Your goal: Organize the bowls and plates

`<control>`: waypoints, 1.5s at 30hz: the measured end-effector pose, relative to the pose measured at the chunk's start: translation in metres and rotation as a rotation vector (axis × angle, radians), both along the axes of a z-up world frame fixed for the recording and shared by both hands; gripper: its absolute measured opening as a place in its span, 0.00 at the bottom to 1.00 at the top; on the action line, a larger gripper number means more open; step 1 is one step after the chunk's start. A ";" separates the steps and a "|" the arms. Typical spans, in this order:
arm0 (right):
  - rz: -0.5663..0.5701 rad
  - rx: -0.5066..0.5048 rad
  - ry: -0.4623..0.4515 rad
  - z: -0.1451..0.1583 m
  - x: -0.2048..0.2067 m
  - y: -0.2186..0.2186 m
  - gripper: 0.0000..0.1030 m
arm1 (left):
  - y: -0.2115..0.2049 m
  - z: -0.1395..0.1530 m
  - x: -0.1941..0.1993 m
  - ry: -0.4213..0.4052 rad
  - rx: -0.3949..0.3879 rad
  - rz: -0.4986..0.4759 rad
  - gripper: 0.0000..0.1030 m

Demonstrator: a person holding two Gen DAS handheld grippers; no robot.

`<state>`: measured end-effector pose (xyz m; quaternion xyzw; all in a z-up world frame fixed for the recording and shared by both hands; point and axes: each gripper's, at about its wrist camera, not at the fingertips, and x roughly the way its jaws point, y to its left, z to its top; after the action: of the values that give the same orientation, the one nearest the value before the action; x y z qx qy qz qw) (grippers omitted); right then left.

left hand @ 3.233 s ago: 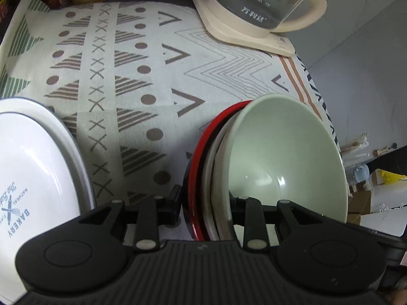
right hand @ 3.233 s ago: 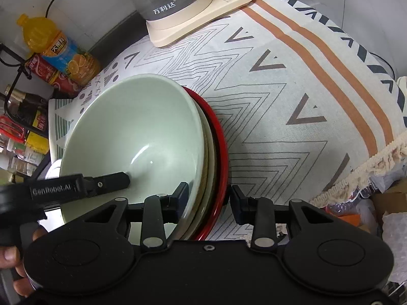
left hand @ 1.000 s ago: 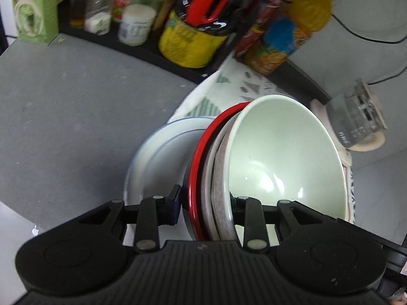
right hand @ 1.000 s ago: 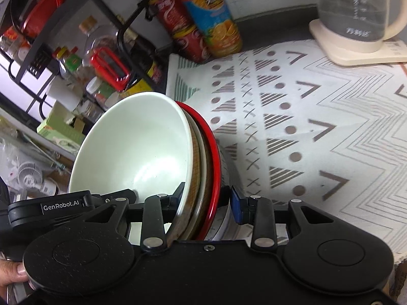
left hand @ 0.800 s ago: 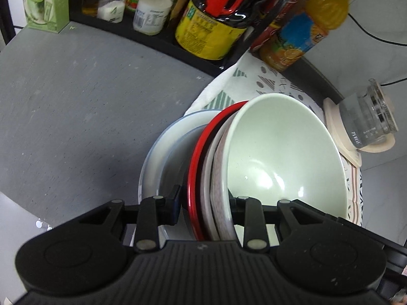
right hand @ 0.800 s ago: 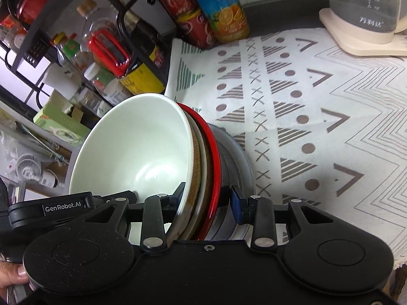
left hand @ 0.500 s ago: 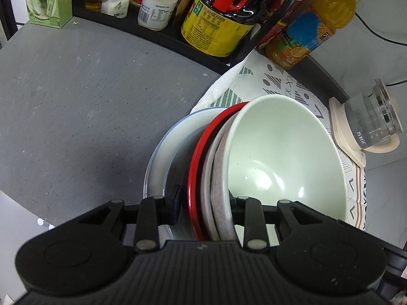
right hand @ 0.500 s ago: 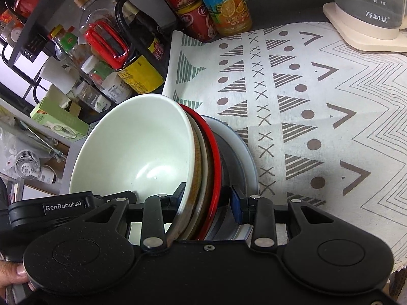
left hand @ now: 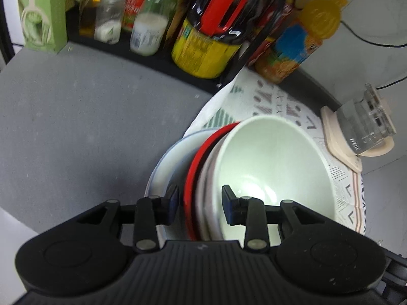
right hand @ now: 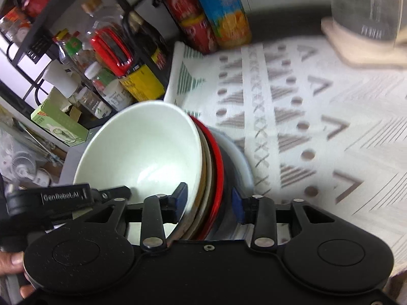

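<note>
Setting the stack of bowls onto the white plate seems the step in hand. The left gripper and the right gripper each stand slightly apart around opposite rims, no longer pinching. Next, both should draw back gently without tipping the stack.

From my right wrist view the cloth and kettle are smeared by motion blur, the kettle cut by the top edge. The white plate is mostly hidden behind the stack. Jar labels are unreadable to me.
</note>
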<state>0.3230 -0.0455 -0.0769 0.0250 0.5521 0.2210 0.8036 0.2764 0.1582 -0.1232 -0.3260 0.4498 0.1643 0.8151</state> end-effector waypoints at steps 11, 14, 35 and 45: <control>-0.132 -0.024 -0.153 0.044 -0.028 -0.029 0.70 | -0.017 0.039 -0.008 -0.069 0.118 -0.119 0.66; -0.176 -0.031 -0.193 0.056 -0.038 -0.037 0.80 | -0.023 0.047 -0.012 -0.092 0.128 -0.162 0.73; -0.363 -0.099 -0.370 0.098 -0.123 -0.083 0.99 | -0.065 0.075 -0.071 -0.163 0.233 -0.301 0.81; -0.453 -0.136 -0.402 0.109 -0.205 -0.091 1.00 | -0.074 0.096 -0.141 -0.196 0.279 -0.380 0.91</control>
<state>0.1176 -0.1361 0.0321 0.0495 0.3760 -0.0006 0.9253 0.1351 0.0842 -0.0276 -0.1343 0.3948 0.0365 0.9082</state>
